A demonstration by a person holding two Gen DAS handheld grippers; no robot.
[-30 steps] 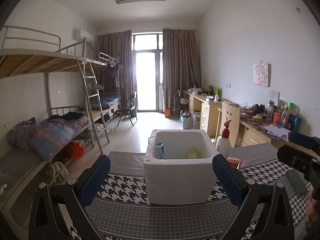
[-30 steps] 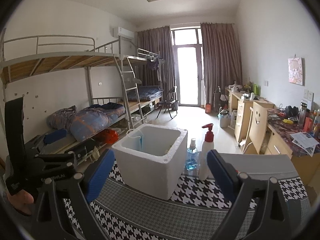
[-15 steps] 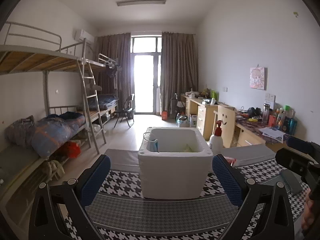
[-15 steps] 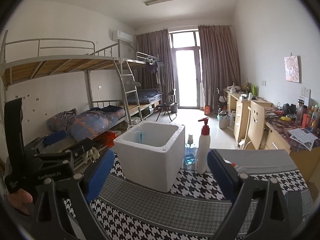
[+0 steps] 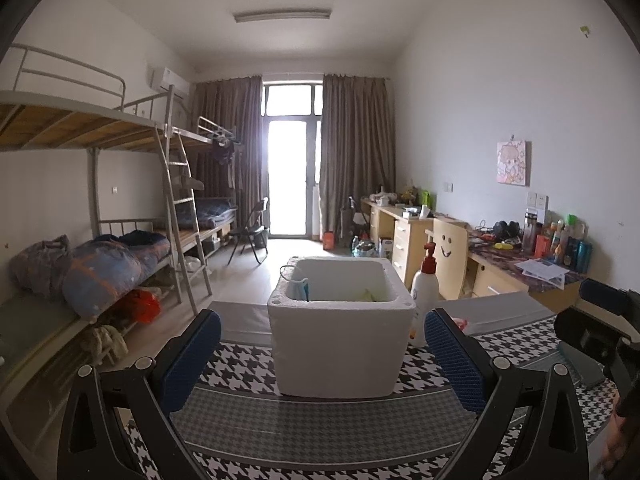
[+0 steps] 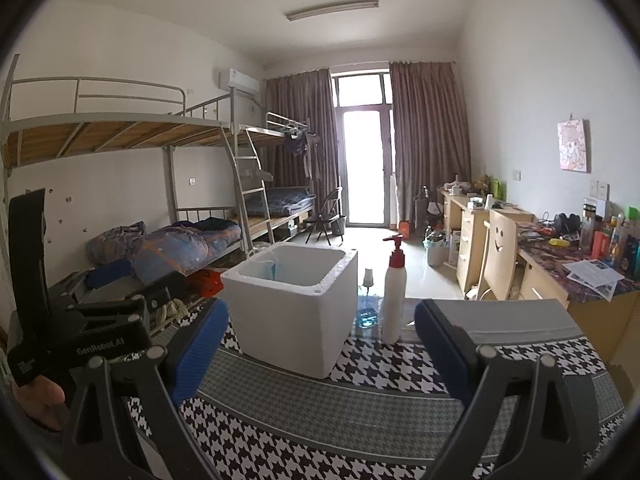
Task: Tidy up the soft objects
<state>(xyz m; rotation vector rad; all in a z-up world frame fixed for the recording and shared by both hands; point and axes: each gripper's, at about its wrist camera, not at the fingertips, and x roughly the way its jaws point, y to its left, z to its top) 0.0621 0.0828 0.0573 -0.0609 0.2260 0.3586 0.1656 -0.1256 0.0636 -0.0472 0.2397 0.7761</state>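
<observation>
Left wrist view: the left gripper [image 5: 322, 354] has its blue-padded fingers [image 5: 191, 356] spread wide with nothing between them, above the houndstooth cloth [image 5: 320, 424] covering the bench; beyond stands the white foam box [image 5: 340, 344], with a blue face mask [image 5: 299, 287] draped over its left rim and a pale soft item [image 5: 366, 295] inside. Right wrist view: the right gripper [image 6: 320, 350] is likewise fully open and empty, with the foam box ahead and the white pump bottle [image 6: 394, 294] just right of it.
</observation>
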